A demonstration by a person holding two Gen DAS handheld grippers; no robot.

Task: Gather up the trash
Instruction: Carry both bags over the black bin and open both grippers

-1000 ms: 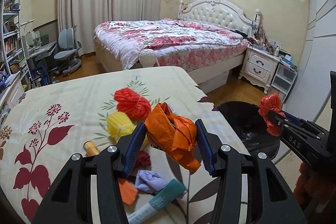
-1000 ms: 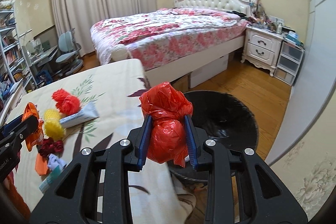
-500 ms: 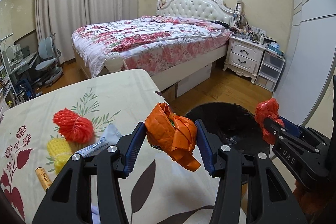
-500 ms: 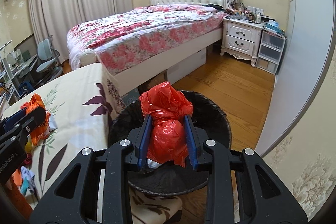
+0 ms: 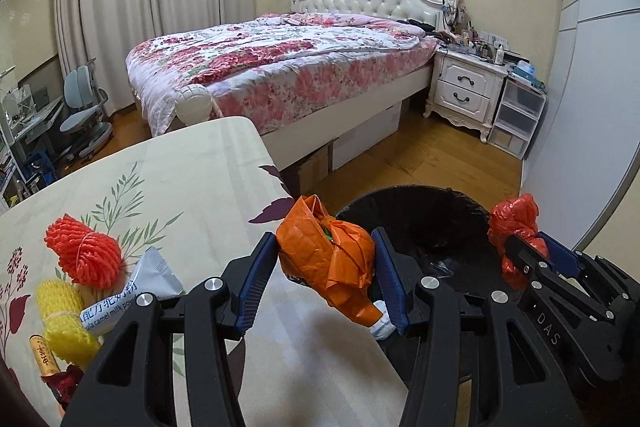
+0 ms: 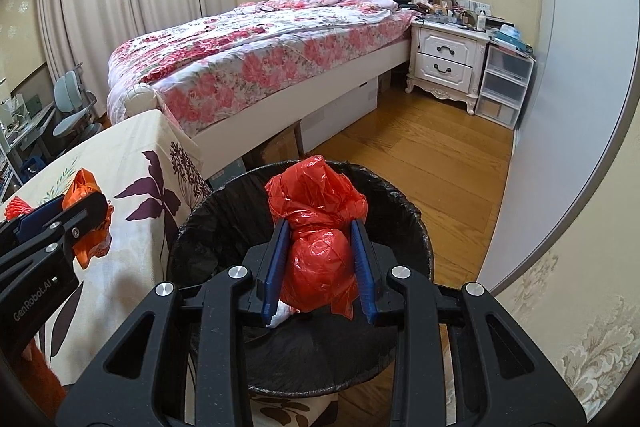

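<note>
two bags, each clamped in a tool: red bag (image 6: 316,239) in right tool (image 6: 318,267), now carried over the bin (image 6: 416,219); orange bag (image 5: 328,255) in left tool (image 5: 326,279), brought past the table (image 5: 192,187) corner to the rim. both ready to drop.

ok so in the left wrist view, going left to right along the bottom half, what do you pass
yellow foam net → red foam net → camel milk powder sachet → orange plastic bag in the left gripper → black-lined trash bin → red plastic bag in the right gripper
</note>
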